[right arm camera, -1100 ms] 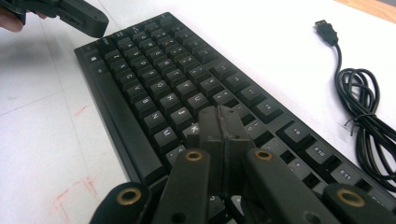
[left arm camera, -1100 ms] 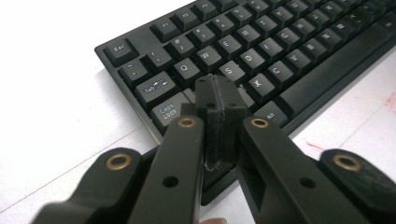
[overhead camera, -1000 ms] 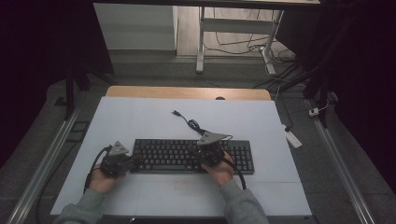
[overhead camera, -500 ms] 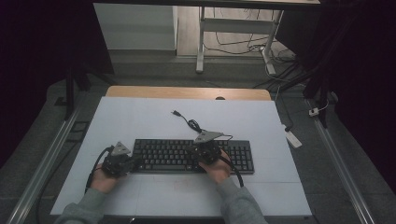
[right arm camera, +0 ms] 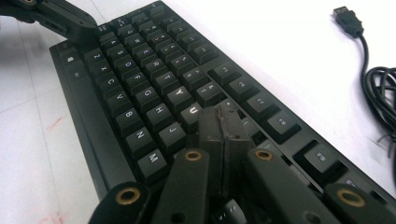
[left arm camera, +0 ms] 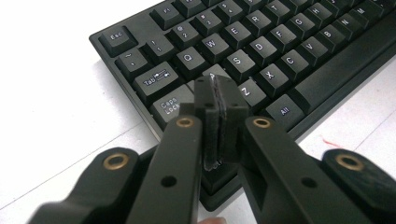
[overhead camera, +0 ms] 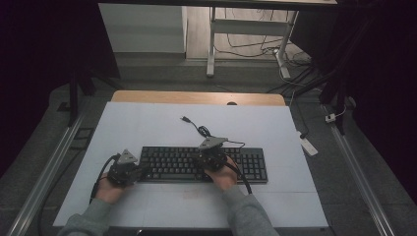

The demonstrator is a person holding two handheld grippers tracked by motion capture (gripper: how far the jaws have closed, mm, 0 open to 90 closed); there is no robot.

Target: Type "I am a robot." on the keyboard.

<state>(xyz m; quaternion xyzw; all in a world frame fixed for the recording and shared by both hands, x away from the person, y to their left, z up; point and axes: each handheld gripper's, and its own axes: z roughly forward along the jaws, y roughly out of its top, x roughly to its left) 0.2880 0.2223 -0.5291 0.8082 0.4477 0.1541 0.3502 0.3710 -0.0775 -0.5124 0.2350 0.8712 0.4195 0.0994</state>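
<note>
Both pairs of jaws pressed pad to pad with nothing between — left gripper (left arm camera: 219,95) tipped over the A key at the near-left end of the black keyboard (overhead camera: 187,162), right gripper (right arm camera: 223,122) over the keys beside U and J — keyboard's coiled cable (right arm camera: 380,88) lying off beyond on the white table (overhead camera: 147,123).
</note>
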